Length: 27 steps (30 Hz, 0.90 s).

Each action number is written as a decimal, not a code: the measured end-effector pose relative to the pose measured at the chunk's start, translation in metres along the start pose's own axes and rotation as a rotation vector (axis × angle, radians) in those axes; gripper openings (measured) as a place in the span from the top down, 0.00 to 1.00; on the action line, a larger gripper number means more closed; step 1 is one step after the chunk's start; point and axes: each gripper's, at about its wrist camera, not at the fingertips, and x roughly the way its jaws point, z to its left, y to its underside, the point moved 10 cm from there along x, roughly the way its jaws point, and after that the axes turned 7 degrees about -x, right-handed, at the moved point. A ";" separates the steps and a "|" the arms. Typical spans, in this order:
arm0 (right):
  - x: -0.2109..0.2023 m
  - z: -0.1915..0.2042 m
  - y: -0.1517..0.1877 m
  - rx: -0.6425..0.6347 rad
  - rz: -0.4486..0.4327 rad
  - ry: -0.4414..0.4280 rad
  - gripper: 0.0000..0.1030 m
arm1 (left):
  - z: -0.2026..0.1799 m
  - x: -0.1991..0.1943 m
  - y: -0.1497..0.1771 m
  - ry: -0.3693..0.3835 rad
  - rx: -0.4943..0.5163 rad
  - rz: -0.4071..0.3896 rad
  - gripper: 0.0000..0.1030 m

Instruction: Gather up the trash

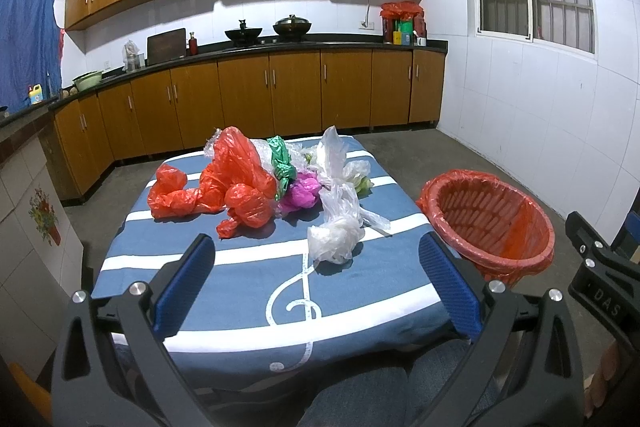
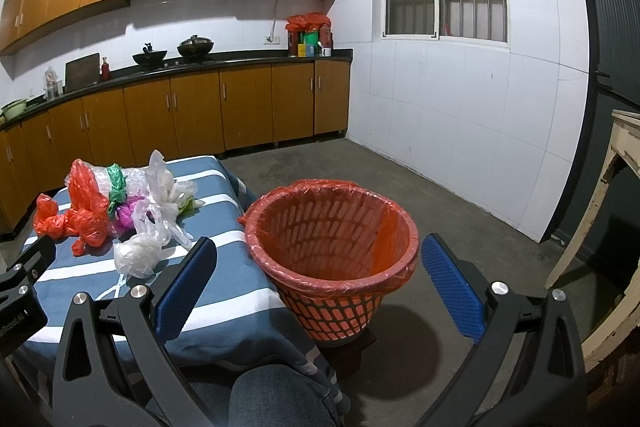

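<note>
On the table: a blue cloth [image 1: 248, 291] with white stripes and a white treble-clef print lay smooth over the top, draping at the near edge.
Trash pile: crumpled plastic bags sat bunched together toward the far half of the table, none of them touched by either gripper.
Red bags [image 1: 224, 183]: thin, glossy, knotted into bulging lumps, at the left of the pile.
Clear bag [image 1: 338, 227]: cloudy and wrinkled, tied into a soft ball, nearest the left gripper.
Green wrapper [image 1: 283, 163]: shiny, twisted like foil, behind the red bags.
Pink wad [image 1: 302, 193]: soft, crinkled, magenta, in the middle of the pile.
Bin [image 2: 332, 259]: a round, tapered basket of red plastic lattice, lined with a thin red bag folded over the rim; it stood just beside the table's right edge, on a dark block on the concrete floor.
Left gripper [image 1: 320, 279]: black frame, ribbed blue pads, fingers spread wide apart over the near part of the cloth, holding nothing.
Right gripper [image 2: 320, 285]: same build, fingers spread wide with the bin seen between them, holding nothing.
Background: wooden cabinets [image 1: 280, 95] under a dark counter, white tiled walls.
</note>
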 end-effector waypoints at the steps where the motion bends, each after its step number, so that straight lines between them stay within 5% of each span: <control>1: 0.000 -0.001 -0.001 0.000 0.001 -0.001 0.02 | 0.000 0.000 0.000 -0.001 0.000 0.000 0.04; 12: 0.022 0.030 0.000 -0.033 0.030 -0.088 0.02 | 0.049 0.020 0.003 -0.095 -0.054 0.009 0.04; 20: 0.054 0.108 -0.007 -0.114 0.052 -0.242 0.02 | 0.134 0.042 0.007 -0.211 -0.173 0.055 0.04; 27: 0.097 0.179 0.000 -0.136 0.130 -0.369 0.14 | 0.189 0.062 0.005 -0.294 -0.233 0.060 0.04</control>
